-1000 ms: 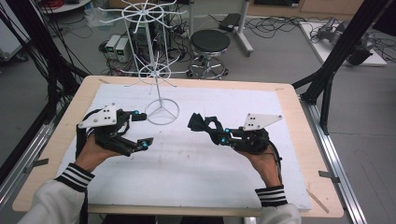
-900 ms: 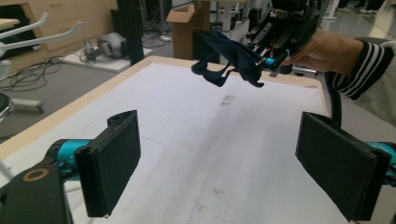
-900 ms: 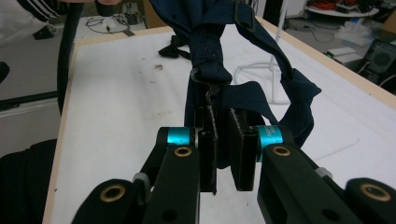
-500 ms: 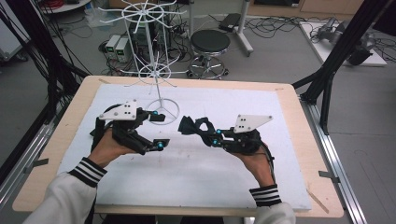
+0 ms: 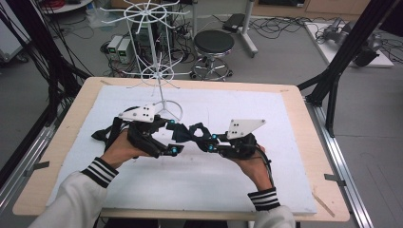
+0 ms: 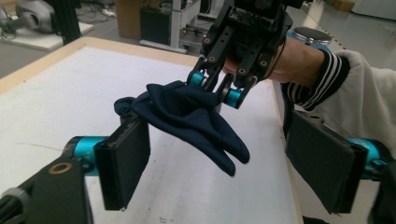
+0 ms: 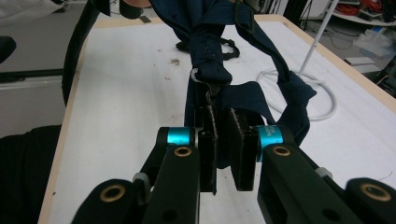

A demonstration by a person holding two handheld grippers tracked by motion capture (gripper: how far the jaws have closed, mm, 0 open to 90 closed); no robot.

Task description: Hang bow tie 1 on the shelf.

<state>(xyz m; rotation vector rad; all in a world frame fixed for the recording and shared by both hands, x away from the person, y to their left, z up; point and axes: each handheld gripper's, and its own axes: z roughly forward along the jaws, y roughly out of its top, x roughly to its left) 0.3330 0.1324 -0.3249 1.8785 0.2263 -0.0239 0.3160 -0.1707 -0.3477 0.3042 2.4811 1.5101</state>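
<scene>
R claw pinching navy cloth, L claw wide

High view overlooks table; gripper views close.

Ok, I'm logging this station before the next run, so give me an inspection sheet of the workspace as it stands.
Surface: white mat on wooden table, some dark specks.
Job's things: dark blue cloth held off the mat; white wire rack standing at the back.
Clutter: small dark strap lying on the mat.
Grippers: right claw shut on the cloth; left claw open around it.
Cables: many on the floor.
Surroundings: black stool, boxes, black frame.
</scene>
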